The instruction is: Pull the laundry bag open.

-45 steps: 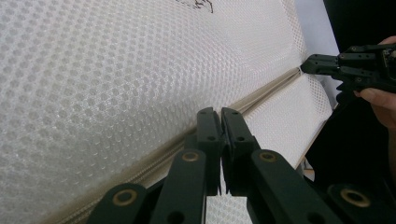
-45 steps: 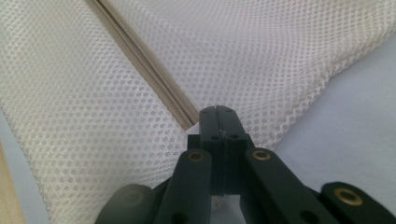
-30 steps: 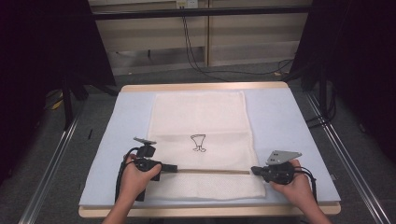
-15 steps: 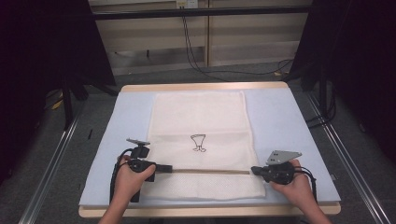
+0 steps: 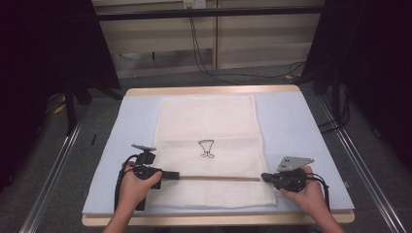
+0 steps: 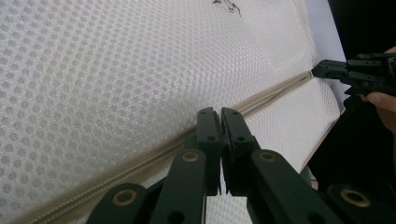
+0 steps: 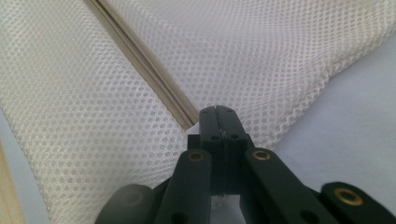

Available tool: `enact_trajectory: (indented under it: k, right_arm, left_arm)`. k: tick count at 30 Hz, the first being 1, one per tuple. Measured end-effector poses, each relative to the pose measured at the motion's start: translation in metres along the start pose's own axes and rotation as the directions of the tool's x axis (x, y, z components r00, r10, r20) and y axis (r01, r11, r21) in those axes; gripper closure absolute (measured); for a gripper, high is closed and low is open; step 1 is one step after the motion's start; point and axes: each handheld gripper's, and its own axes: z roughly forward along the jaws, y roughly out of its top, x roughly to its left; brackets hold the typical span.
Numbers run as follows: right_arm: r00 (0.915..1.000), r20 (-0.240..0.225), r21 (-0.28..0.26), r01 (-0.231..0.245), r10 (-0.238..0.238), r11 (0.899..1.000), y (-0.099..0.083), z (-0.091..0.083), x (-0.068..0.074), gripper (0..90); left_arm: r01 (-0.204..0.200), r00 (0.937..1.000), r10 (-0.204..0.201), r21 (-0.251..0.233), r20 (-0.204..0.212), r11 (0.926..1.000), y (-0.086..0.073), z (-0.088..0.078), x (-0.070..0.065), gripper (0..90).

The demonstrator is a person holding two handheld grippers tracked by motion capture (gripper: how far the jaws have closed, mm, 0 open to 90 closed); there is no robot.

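A white mesh bag [image 5: 206, 121] lies flat on the light blue mat [image 5: 291, 121], with a small black drawing [image 5: 206, 148] at its middle. A beige zipper [image 5: 218, 178] runs across its near part. My left gripper [image 5: 176, 174] is at the zipper's left end, jaws shut on it [image 6: 220, 111]; the zipper [image 6: 280, 88] passes under the tips, and the pinched spot is hidden. My right gripper [image 5: 264, 177] is shut on the bag's edge at the zipper's right end [image 7: 217, 109], where the mesh [image 7: 280, 56] is drawn taut. The left gripper view shows that right gripper [image 6: 317, 70] farther off.
The table's wooden rim [image 5: 209, 91] frames the mat. Bare mat lies left [image 5: 131, 126] and right of the bag. Metal rails [image 5: 58, 160] run along both sides on the floor, and cables [image 5: 204, 58] hang behind the table.
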Motion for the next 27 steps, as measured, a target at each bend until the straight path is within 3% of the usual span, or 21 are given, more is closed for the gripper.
enact_trajectory:
  k: [1,11,16,24,27]
  right_arm:
    - [1.0000,-0.001,-0.001,-0.001,0.001,1.000,0.0000,0.0001,0.0001,90.0]
    - [1.0000,0.000,-0.001,0.000,0.000,1.000,0.0000,0.0001,0.0002,90.0]
    - [1.0000,-0.001,0.000,0.001,-0.001,1.000,0.0000,0.0000,-0.0004,90.0]
    - [1.0000,0.001,0.000,0.004,-0.004,1.000,0.0002,0.0001,0.0003,90.0]
    - [1.0000,0.000,0.001,0.003,-0.003,1.000,0.0002,0.0001,0.0003,90.0]
  left_arm:
    - [0.016,0.9999,-0.016,-0.003,0.006,0.9999,-0.0003,0.0003,-0.0008,87.3]
    - [0.005,0.9999,-0.005,0.001,-0.016,1.0000,-0.0012,0.0007,0.0007,87.4]
    - [0.019,0.9998,-0.019,-0.004,-0.004,0.9998,-0.0021,-0.0013,0.0039,87.3]
    - [-0.003,0.9999,0.003,-0.006,-0.014,1.0000,-0.0030,-0.0035,0.0035,87.3]
    - [0.008,1.0000,-0.008,-0.012,-0.003,0.9999,-0.0034,-0.0040,0.0038,87.3]
